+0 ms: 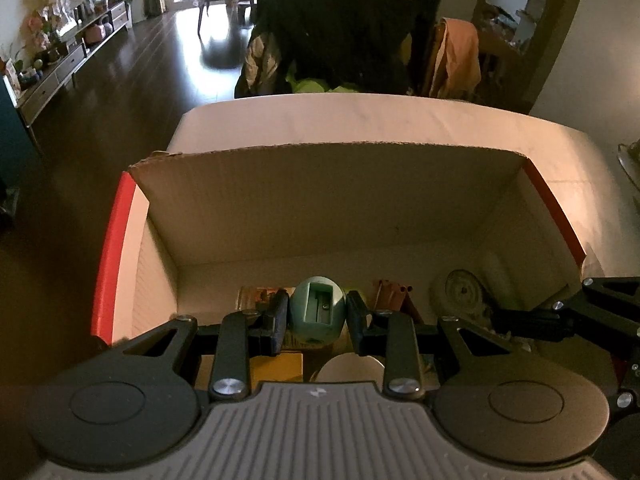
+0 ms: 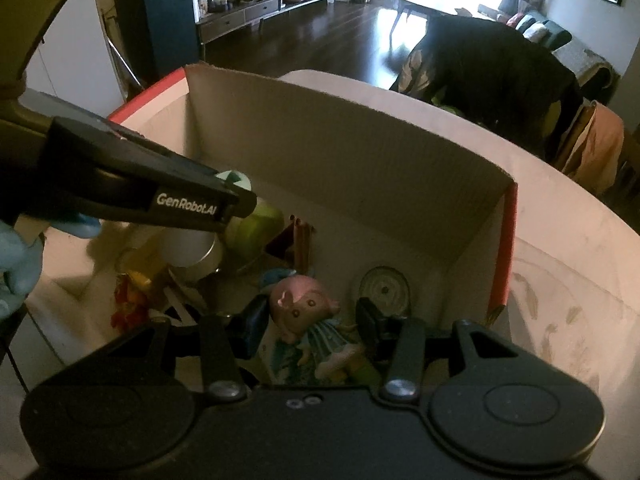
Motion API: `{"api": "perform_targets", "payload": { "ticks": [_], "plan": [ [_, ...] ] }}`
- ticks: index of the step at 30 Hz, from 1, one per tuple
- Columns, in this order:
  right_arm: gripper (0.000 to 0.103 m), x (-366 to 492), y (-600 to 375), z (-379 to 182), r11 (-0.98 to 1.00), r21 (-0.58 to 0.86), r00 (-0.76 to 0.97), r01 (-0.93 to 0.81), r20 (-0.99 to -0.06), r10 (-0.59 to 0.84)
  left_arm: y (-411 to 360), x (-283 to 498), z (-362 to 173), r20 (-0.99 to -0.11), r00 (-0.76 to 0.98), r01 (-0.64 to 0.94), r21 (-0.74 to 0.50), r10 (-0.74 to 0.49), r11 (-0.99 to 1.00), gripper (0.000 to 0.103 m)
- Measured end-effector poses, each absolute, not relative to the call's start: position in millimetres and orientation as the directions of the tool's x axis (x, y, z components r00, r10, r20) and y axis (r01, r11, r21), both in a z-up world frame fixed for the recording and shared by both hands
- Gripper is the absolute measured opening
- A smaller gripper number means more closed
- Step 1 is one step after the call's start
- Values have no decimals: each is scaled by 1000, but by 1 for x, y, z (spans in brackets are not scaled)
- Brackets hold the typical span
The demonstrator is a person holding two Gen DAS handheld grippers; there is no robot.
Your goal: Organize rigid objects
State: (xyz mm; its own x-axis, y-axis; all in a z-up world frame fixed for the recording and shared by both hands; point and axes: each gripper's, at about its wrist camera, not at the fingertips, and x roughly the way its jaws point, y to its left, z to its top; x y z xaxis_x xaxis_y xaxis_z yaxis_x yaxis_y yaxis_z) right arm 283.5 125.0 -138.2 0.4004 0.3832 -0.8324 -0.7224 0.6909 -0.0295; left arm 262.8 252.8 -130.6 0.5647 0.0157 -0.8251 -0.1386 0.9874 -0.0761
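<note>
An open cardboard box point(image 1: 320, 200) with red outer edges stands on a white table point(image 1: 360, 120). My left gripper point(image 1: 318, 308) hangs over the box's inside, shut on a mint-green egg-shaped pencil sharpener point(image 1: 318, 312). In the right wrist view my right gripper point(image 2: 310, 318) is shut on a small doll point(image 2: 304, 304) with a pink head and teal dress, low inside the box point(image 2: 340, 160). The left gripper point(image 2: 236, 196) reaches in from the left there, the sharpener point(image 2: 231, 178) just showing at its tip.
In the box lie a round grey disc point(image 2: 384, 286), brown sticks point(image 2: 300, 236), a green round thing point(image 2: 256, 224), a white jar point(image 2: 192, 248) and a yellow block point(image 1: 280, 366). A gloved hand point(image 2: 16, 260) is at the left. A coat-draped chair point(image 1: 340, 40) stands behind the table.
</note>
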Motion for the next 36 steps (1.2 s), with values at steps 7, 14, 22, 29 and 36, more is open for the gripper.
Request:
{"api": "perform_targets", "payload": {
  "ticks": [7, 14, 22, 29, 36],
  "plan": [
    [58, 282, 123, -136, 683, -18, 388, -730, -834, 392, 252, 263, -128, -834, 551, -146, -66, 26, 987, 30],
    [61, 275, 115, -128, 685, -1, 397, -728, -816, 420, 249, 253, -124, -826, 562, -165, -70, 36, 984, 30],
    [65, 266, 96, -110, 695, 22, 417, -719, -786, 456, 245, 230, -110, -806, 590, -183, -80, 44, 980, 39],
    [71, 256, 78, -93, 705, 45, 438, -708, -754, 489, 240, 205, -92, -775, 628, -199, -83, 62, 977, 66],
    [78, 243, 60, -74, 709, 85, 454, -700, -714, 533, 226, 179, -70, -744, 664, -188, -72, 73, 980, 66]
  ]
}}
